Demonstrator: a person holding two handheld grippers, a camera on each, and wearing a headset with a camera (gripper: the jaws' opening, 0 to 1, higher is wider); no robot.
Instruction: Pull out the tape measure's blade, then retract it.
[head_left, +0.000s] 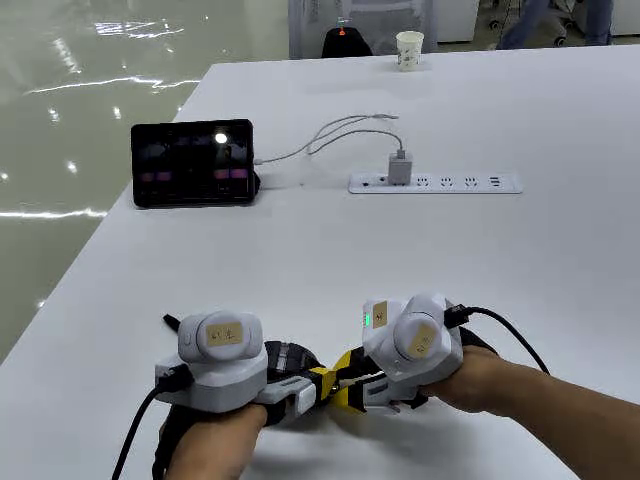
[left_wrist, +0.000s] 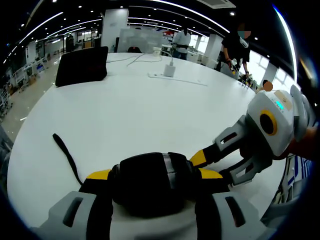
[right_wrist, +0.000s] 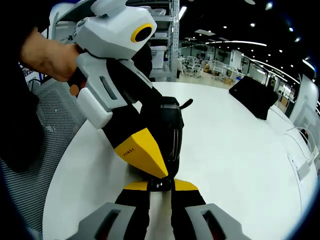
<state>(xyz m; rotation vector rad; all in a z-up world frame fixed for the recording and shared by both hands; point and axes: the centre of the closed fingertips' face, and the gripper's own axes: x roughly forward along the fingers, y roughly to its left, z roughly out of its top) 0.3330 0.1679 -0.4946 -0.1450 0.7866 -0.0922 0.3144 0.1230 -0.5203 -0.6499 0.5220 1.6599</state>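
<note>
1. Black rounded tape measure (left_wrist: 152, 182), glossy; thin black strap (left_wrist: 65, 155) at its 10 o'clock.
2. Left gripper (left_wrist: 152, 175): light grey body, black jaws, yellow tips, beige label on top.
3. Right gripper (right_wrist: 161, 185): white body, black jaws, yellow tips, beige label.
4. Plain white matte table (head_left: 300, 250), no pattern.
5. Black rectangular tablet (head_left: 192, 162), 10 o'clock in head view: dark screen with dim purple bands.
6. White plastic power strip (head_left: 435, 183), 1 o'clock: white plug, pale grey cable (head_left: 330, 135).
7. White paper cup (head_left: 409, 50), 12 o'clock: green print.
</note>
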